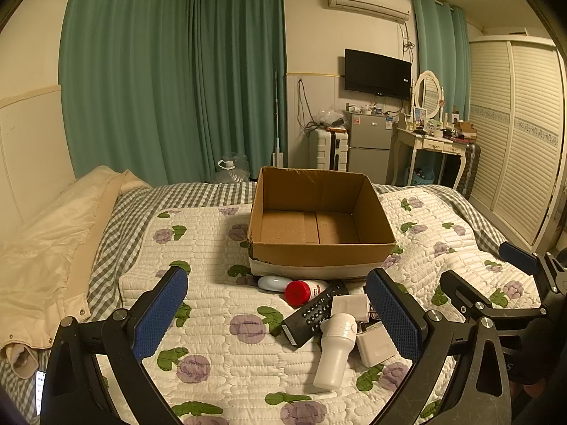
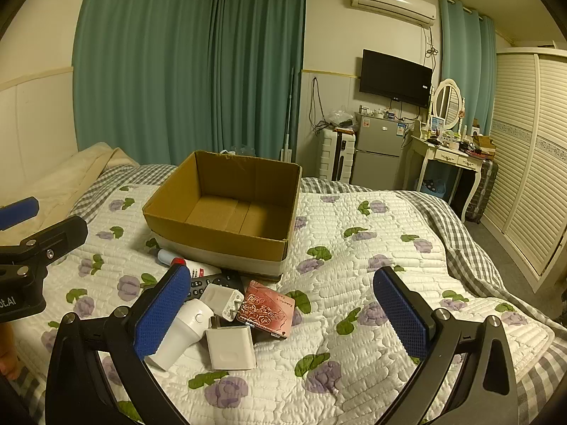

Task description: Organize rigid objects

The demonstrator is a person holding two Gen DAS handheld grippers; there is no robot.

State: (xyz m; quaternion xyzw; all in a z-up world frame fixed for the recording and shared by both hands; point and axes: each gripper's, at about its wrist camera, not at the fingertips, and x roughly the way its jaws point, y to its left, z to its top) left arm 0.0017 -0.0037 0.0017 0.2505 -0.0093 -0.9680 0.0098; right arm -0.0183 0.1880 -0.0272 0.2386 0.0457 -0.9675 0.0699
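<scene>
Counting nothing yet in my box [image 1: 320, 248]: remote [image 1: 313, 313], bottles, chargers lie heaped between left tongs [image 1: 280, 315]; right tongs [image 2: 283, 315] likewise wide open, empty.

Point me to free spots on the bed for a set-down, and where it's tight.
Free: the quilt right of the cardboard box, out to the gingham edge, and the box floor, which is bare. Also the quilt left of the pile. Crowded: in front of the box, where the remote, white bottle, chargers and pink case overlap.

Matt corrugated cardboard box [image 1: 320, 248]; quilted cloth bedspread [image 1: 219, 340]; glossy white plastic bottle [image 1: 335, 349].
</scene>
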